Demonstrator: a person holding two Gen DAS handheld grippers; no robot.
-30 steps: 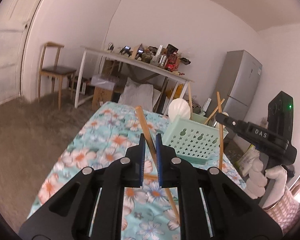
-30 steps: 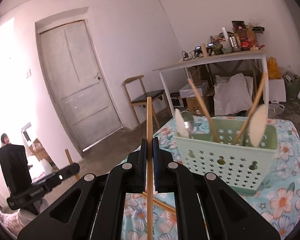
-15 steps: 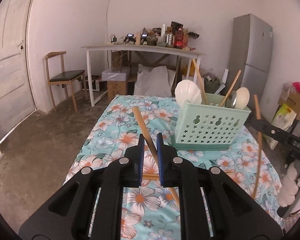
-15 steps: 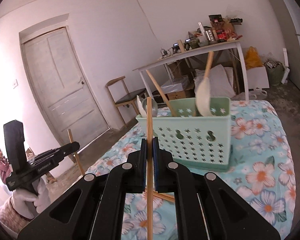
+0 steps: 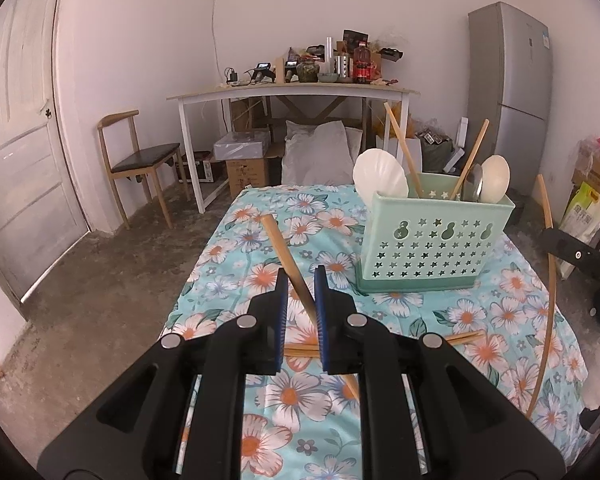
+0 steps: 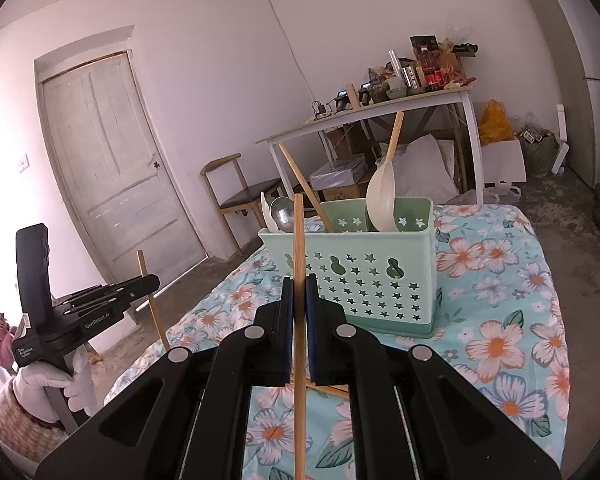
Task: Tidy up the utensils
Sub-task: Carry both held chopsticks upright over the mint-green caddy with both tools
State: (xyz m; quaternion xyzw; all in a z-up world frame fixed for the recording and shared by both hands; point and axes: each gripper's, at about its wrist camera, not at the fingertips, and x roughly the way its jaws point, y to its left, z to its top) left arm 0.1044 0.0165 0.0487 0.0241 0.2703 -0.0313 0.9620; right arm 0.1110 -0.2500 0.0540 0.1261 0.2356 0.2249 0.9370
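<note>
- Left wrist view: the left claw (image 5: 301,280) is clamped on a wooden chopstick (image 5: 283,254) that slants up to the left, above the floral counter (image 5: 236,248). The green utensil basket (image 5: 432,240) stands ahead to the right, with spoons and chopsticks in it. More chopsticks (image 5: 460,338) lie flat on the cloth.
- Right wrist view: the right claw (image 6: 299,292) pinches an upright chopstick (image 6: 299,240) just in front of the basket (image 6: 364,272). The left claw (image 6: 148,280), far left, grips its own chopstick (image 6: 150,300).
</note>
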